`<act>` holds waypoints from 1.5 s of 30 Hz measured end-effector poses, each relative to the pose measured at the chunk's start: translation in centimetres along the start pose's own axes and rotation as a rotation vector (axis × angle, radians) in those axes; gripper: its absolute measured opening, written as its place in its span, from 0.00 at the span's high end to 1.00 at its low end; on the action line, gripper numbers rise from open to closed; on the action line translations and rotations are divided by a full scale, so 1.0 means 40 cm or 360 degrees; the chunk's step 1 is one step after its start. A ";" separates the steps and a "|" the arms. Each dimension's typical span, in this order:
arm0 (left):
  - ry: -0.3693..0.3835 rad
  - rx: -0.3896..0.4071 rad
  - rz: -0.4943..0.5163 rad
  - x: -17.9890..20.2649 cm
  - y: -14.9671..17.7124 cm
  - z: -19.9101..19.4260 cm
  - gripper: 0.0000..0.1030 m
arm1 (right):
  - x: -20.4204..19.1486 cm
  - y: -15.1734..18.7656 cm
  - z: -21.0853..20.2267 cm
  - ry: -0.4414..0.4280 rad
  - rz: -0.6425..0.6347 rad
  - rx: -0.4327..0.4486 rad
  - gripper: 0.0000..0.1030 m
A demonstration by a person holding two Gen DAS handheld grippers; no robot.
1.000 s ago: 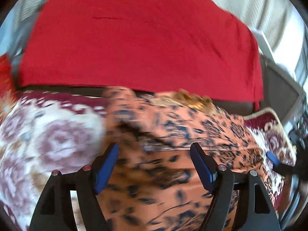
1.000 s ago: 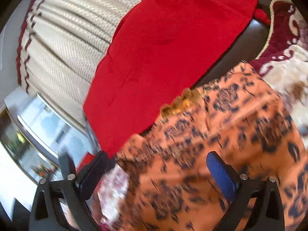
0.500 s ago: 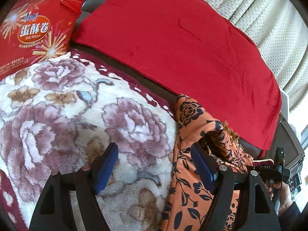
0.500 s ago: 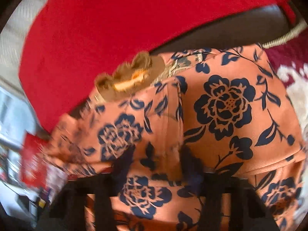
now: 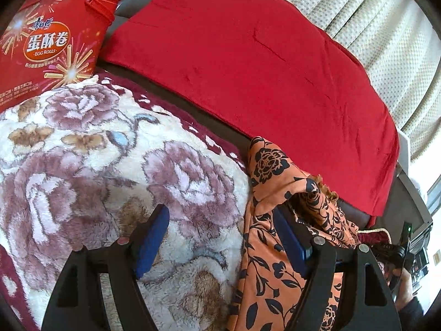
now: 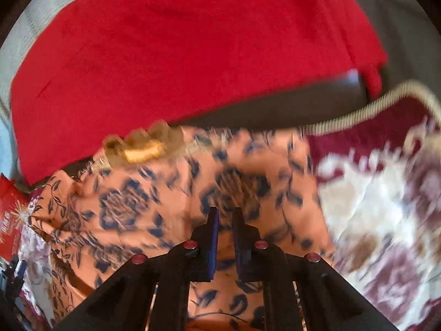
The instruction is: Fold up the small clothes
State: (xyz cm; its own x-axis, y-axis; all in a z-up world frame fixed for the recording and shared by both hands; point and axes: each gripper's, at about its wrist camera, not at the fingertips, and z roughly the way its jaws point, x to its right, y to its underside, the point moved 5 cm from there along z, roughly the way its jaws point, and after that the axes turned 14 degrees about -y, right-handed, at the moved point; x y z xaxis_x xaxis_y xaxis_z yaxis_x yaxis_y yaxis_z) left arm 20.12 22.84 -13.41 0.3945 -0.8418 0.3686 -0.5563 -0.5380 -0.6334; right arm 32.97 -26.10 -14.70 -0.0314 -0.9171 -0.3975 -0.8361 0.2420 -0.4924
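Right gripper (image 6: pixel 223 222) pinches orange floral garment (image 6: pixel 171 193) on a plush rose blanket (image 5: pixel 91 165).
Its jaws are nearly closed on a fold; the left gripper (image 5: pixel 220 237) stands wide, the garment's edge draped over its right-hand jaw.

1. The garment (image 5: pixel 264 251) is thin, smooth woven cloth, matt orange with a dark flower print; it lies creased under the right jaw of the left gripper (image 5: pixel 220 237).
2. The blanket (image 5: pixel 82 165) between and left of those jaws is thick, fuzzy plush with a soft nap.
3. The red cover (image 5: pixel 248 69) beyond the jaws looks like velvety, matt fabric with faint creases.
4. The box (image 5: pixel 46 44) far left is glossy printed card.
5. The curtain (image 5: pixel 386 27) is dotted, textured weave.
6. The right gripper (image 6: pixel 225 220) is matt black plastic with blue pads (image 6: pixel 213 237), closed on the garment (image 6: pixel 165 193); a corded trim (image 6: pixel 358 113) edges the blanket.
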 end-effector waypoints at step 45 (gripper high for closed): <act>-0.0052 0.0060 0.0225 0.061 0.005 -0.003 0.24 | 0.043 -0.084 0.055 -0.0189 0.0147 -0.0035 0.33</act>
State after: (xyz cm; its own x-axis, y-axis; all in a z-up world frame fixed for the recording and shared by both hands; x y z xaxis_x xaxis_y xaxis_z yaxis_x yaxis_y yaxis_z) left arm 20.89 20.68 -12.56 0.3379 -0.9069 0.2517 -0.5805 -0.4114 -0.7027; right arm 36.92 -27.77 -15.43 -0.0448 -0.8470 -0.5297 -0.8446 0.3154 -0.4328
